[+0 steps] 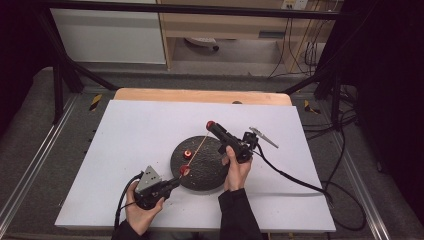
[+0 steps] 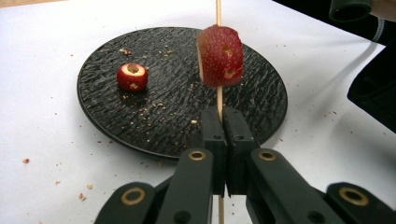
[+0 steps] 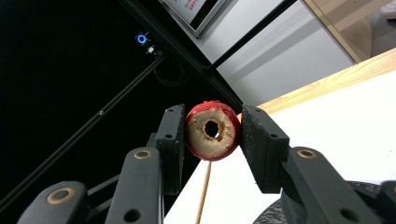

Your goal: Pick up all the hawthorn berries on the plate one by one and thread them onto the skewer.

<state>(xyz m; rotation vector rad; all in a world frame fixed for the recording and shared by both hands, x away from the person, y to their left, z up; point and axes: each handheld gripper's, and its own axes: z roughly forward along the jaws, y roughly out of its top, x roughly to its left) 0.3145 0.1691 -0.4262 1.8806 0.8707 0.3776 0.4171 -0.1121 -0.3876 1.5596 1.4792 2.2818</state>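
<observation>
My left tool (image 2: 223, 122) clamps the thin wooden skewer (image 2: 218, 95); my right tool (image 3: 211, 137) grips a red cored fruit slice (image 3: 212, 130). I can read no writing on them.

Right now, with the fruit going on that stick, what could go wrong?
1. The skewer is thin, and the left gripper pinches only its end, so a hard push from the fruit ring in the right gripper might bend or snap it.
2. The threaded piece already looks crumbly; crumbs lie on the black plate. It might split.
3. The loose piece could roll if the plate is bumped.
</observation>
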